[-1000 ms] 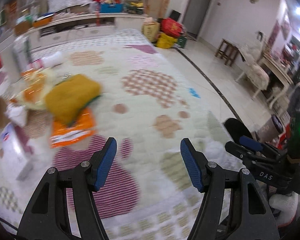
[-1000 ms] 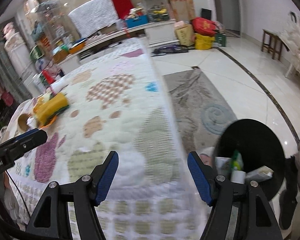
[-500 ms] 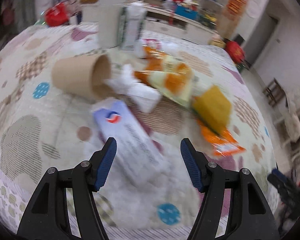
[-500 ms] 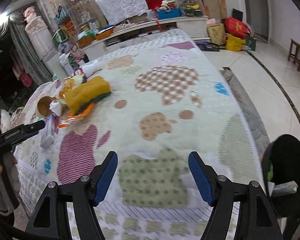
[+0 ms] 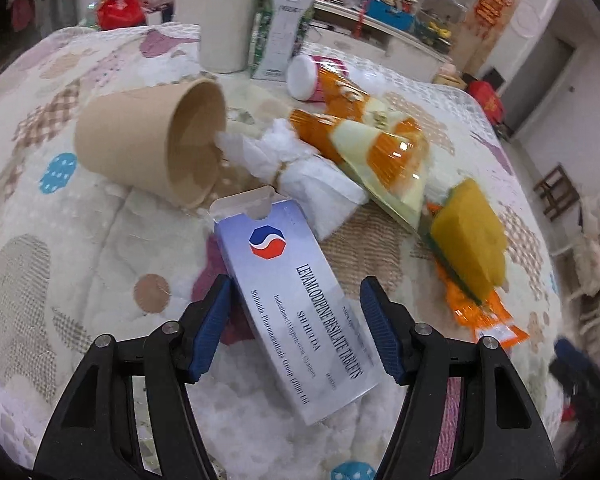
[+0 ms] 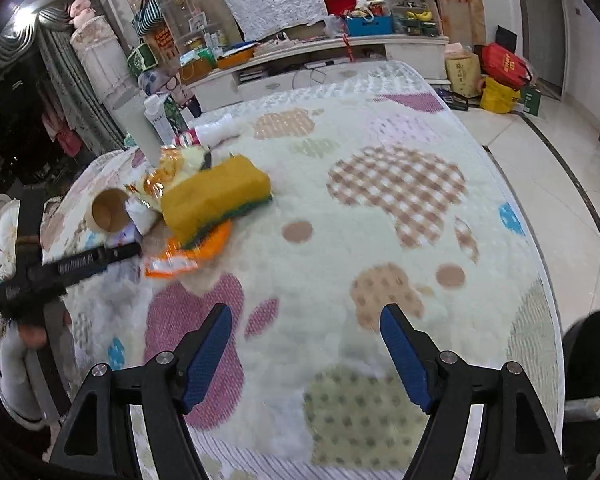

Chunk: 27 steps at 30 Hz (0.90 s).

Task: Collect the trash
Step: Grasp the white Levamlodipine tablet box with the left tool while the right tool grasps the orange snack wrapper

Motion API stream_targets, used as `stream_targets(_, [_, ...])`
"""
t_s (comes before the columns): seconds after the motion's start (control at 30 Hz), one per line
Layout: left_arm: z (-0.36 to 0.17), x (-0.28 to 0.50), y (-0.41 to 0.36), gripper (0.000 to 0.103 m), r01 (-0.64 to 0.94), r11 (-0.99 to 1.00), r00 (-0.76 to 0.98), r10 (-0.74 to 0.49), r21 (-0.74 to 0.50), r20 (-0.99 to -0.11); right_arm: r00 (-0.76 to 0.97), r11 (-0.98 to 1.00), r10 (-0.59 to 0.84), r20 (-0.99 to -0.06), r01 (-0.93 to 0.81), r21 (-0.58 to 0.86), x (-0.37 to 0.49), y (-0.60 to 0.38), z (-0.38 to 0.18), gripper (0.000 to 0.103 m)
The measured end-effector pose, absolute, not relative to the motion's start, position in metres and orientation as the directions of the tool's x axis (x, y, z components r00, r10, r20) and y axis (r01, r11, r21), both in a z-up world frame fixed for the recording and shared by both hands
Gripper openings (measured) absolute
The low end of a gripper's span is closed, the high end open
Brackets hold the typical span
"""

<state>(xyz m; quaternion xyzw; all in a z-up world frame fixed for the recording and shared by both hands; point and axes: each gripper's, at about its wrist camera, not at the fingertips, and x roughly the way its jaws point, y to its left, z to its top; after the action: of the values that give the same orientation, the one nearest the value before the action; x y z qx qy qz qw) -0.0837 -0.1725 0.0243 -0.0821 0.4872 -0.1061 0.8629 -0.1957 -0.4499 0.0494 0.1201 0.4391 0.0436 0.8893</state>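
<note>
A pile of trash lies on a patterned blanket. In the left wrist view a white tablet box [image 5: 296, 296] lies between the jaws of my open left gripper [image 5: 296, 320], untouched. Behind it are a tipped brown paper cup [image 5: 148, 140], crumpled white tissue [image 5: 300, 168], an orange and yellow wrapper [image 5: 380, 148], a yellow sponge [image 5: 468, 236] and an orange packet [image 5: 488, 320]. My right gripper [image 6: 306, 344] is open and empty above the blanket. In its view the sponge [image 6: 216, 196] and cup [image 6: 108, 210] lie far left, beside the left gripper [image 6: 88, 260]. A black bin [image 6: 592, 380] stands at the right edge.
A white cup [image 5: 226, 16], a milk carton [image 5: 286, 24] and a tipped white and pink bottle [image 5: 312, 78] stand behind the pile. A low cabinet [image 6: 320, 64] lies beyond the blanket. Tiled floor [image 6: 548, 160] and bags [image 6: 500, 76] are on the right.
My left gripper swung left to the trash pile and closed in over the tablet box. My right gripper turned from the bin and floor back toward the blanket.
</note>
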Motion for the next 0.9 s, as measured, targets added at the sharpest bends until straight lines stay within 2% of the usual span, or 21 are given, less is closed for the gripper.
stream_targets(0.2, [0.033,-0.099,-0.18,0.054,0.218,0.933,0.44,-0.357,-0.287,-0.824,0.592,0.96,0.237,-0.77,-0.02,0.28,-0.16,-0.428,0.052,0.076])
stream_targets(0.33, [0.052,-0.108,-0.191,0.053,0.298,0.904,0.447,-0.416,-0.307,-0.792,0.588,0.957,0.245,-0.771,-0.021,0.288,-0.153,-0.423,0.053,0.076])
stream_targets(0.6, [0.05,-0.083,-0.229,0.051,0.345,0.883,0.412,-0.448,-0.319,-0.794,0.586,0.961,0.195,-0.787,0.047,0.273,-0.173,-0.45,0.048,0.076])
stream_targets(0.73, [0.044,-0.097,-0.262,0.05,0.43,0.829,0.32,-0.509,-0.356,-0.799,0.59,0.96,0.166,-0.79,0.088,0.267,-0.181,-0.469,0.048,0.076])
stream_targets(0.9, [0.044,-0.117,-0.262,0.05,0.461,0.821,0.311,-0.505,-0.337,-0.805,0.586,0.952,0.187,-0.788,0.092,0.294,-0.181,-0.475,0.044,0.076])
